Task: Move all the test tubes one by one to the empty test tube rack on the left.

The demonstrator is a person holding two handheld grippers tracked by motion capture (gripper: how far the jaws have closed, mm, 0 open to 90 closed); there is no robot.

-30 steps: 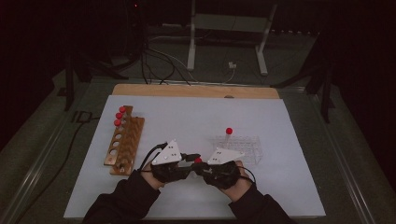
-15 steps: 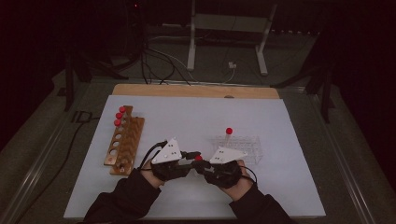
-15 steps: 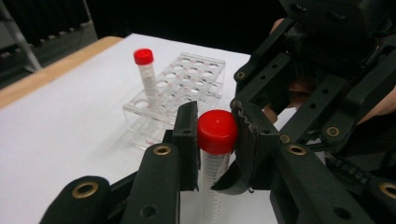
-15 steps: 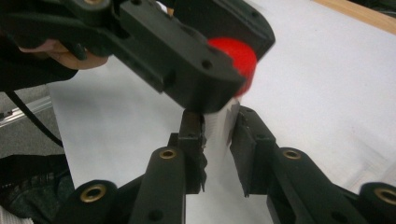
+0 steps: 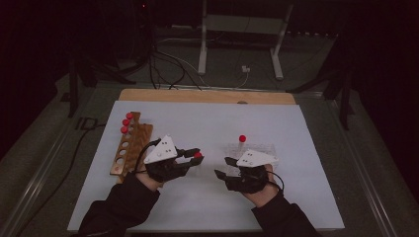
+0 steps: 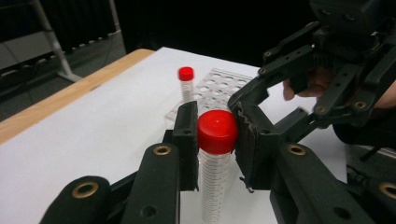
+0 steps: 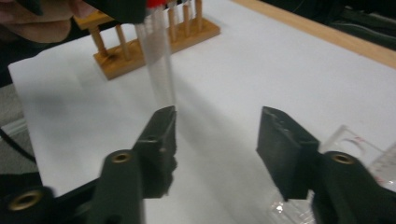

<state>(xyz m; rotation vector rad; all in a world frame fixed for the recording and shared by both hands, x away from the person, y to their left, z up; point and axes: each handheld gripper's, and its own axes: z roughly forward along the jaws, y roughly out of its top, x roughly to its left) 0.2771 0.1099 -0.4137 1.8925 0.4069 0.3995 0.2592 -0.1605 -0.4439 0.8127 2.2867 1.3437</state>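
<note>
One red-capped tube (image 6: 215, 154) clamped upright in left hand-held gripper (image 6: 215, 140), right hand-held gripper (image 7: 215, 135) apart

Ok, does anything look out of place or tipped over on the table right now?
Nothing stands out. The left gripper holds a red-capped tube upright; the right gripper, jaws just opened, holds nothing. Another tube stands straight in the clear rack, three more in the wooden rack.
</note>
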